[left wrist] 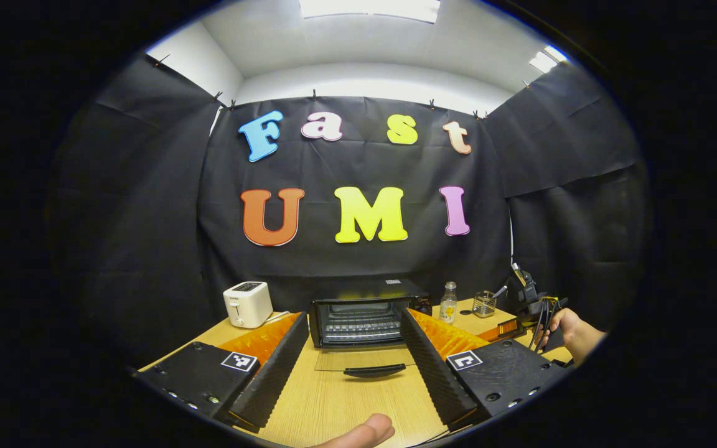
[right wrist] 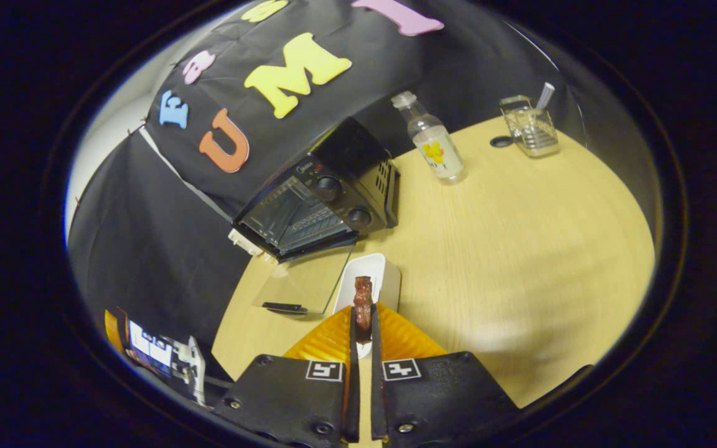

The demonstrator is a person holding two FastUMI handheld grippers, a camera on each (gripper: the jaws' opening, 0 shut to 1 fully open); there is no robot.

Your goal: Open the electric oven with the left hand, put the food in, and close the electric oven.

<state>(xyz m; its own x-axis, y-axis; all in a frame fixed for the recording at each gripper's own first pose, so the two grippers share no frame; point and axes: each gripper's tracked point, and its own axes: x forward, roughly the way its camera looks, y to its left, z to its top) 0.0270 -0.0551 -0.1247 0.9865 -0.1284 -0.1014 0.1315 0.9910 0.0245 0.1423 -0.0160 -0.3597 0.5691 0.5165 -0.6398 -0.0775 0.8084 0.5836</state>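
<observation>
The black electric oven (left wrist: 361,317) stands at the back of the wooden table, its glass door (left wrist: 365,359) folded down flat with the handle (left wrist: 374,371) toward me. My left gripper (left wrist: 354,320) is open wide in front of it, with nothing between the fingers. In the right gripper view the oven (right wrist: 318,199) and its lowered door (right wrist: 305,283) lie to the upper left. My right gripper (right wrist: 363,330) is shut on a brown piece of food (right wrist: 363,295), held just above a white dish (right wrist: 371,274). The right gripper (left wrist: 536,311) and its hand also appear at the right.
A white toaster (left wrist: 248,303) sits left of the oven. A small bottle (right wrist: 433,140) and a glass holder (right wrist: 529,127) stand to the oven's right. Bare table (right wrist: 520,249) stretches right of the dish. A thumb (left wrist: 365,432) shows at the bottom edge.
</observation>
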